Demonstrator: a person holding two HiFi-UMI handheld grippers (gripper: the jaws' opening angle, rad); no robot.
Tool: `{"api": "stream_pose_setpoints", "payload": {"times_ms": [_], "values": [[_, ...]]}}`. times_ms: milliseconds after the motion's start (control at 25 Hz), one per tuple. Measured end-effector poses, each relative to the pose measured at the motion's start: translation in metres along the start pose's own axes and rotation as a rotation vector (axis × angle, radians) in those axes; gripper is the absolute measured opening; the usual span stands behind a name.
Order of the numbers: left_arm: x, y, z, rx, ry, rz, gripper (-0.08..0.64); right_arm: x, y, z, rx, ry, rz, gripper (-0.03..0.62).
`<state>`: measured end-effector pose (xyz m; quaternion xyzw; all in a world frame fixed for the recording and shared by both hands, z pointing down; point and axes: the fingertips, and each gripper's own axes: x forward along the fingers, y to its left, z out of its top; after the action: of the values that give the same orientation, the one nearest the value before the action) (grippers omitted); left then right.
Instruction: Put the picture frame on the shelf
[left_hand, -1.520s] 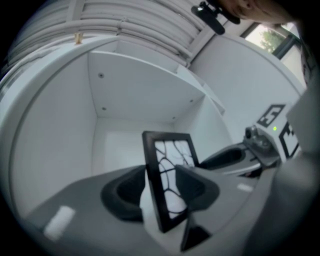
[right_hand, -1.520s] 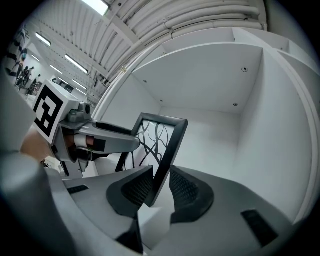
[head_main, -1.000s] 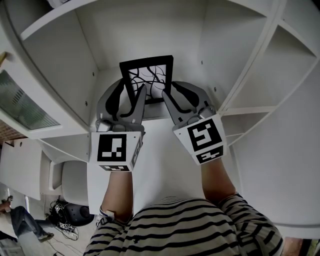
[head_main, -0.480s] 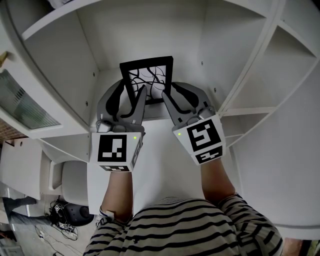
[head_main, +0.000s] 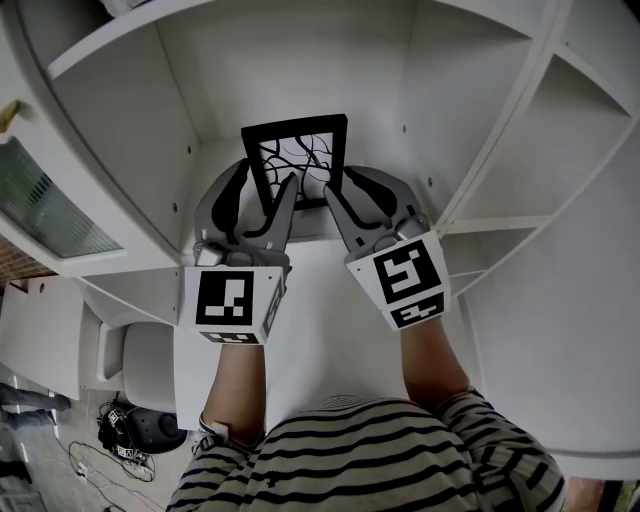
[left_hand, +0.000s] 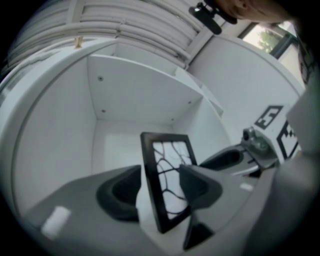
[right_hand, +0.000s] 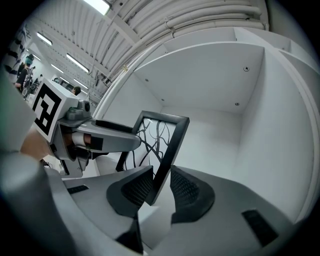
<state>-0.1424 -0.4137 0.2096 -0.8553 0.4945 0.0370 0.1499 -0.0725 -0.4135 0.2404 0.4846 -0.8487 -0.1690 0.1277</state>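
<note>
left gripper (head_main: 264, 178): jaws have just been opening and loosely straddle the left edge of the picture frame (head_main: 297, 160), which stands upright in the white shelf (head_main: 300, 70). right gripper (head_main: 340, 180) pinches its right edge. placement looks nearly done; release and withdrawal remain.

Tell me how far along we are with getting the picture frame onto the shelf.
Done: the picture frame stands upright inside the shelf compartment, apparently on its floor. In hand: the left claw has just been opening, with the frame between its jaws but loose; the right claw grips the frame's edge. To do: release the right claw and draw both back.
</note>
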Motion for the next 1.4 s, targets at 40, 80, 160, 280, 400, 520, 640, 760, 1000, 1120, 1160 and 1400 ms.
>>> {"api": "stream_pose_setpoints", "payload": {"times_ms": [40,80,160,280,400,520,640,760,1000,1120,1160,1400], "values": [[0.0,0.0,-0.001,-0.001,0.001,0.0,0.225,0.0,0.0,0.0,0.0,0.0,0.001,0.078],[-0.001,0.0,-0.001,-0.002,0.002,0.001,0.227,0.0,0.0,0.0,-0.001,0.001,0.001,0.08],[-0.001,0.0,-0.001,-0.001,0.003,0.002,0.232,0.0,0.0,0.0,-0.002,0.001,0.002,0.081],[-0.001,0.0,0.0,0.002,0.006,0.001,0.236,0.0,0.001,0.0,-0.001,0.001,0.002,0.086],[-0.003,0.0,-0.001,0.002,0.01,0.001,0.236,-0.001,0.001,0.0,0.0,0.003,0.0,0.089],[-0.004,0.0,0.001,0.006,0.001,0.002,0.236,-0.001,0.002,-0.001,0.001,0.004,0.001,0.094],[-0.006,-0.001,0.001,0.007,0.001,0.003,0.237,-0.002,0.001,-0.001,0.007,0.003,0.0,0.106],[-0.008,-0.001,0.002,0.01,0.002,0.005,0.237,-0.004,0.0,-0.001,0.007,0.004,-0.005,0.109],[-0.012,-0.001,0.002,0.014,0.007,0.008,0.237,-0.006,0.0,0.0,0.009,0.0,-0.012,0.112],[-0.014,-0.003,0.003,0.015,0.007,0.008,0.237,-0.009,0.001,0.001,0.008,-0.005,-0.016,0.112],[-0.015,-0.003,0.003,0.015,0.006,0.008,0.236,-0.01,0.001,0.002,0.008,-0.008,-0.017,0.112],[-0.022,-0.007,0.002,0.016,0.014,0.008,0.236,-0.017,0.006,0.002,0.019,-0.014,-0.013,0.112]]}}
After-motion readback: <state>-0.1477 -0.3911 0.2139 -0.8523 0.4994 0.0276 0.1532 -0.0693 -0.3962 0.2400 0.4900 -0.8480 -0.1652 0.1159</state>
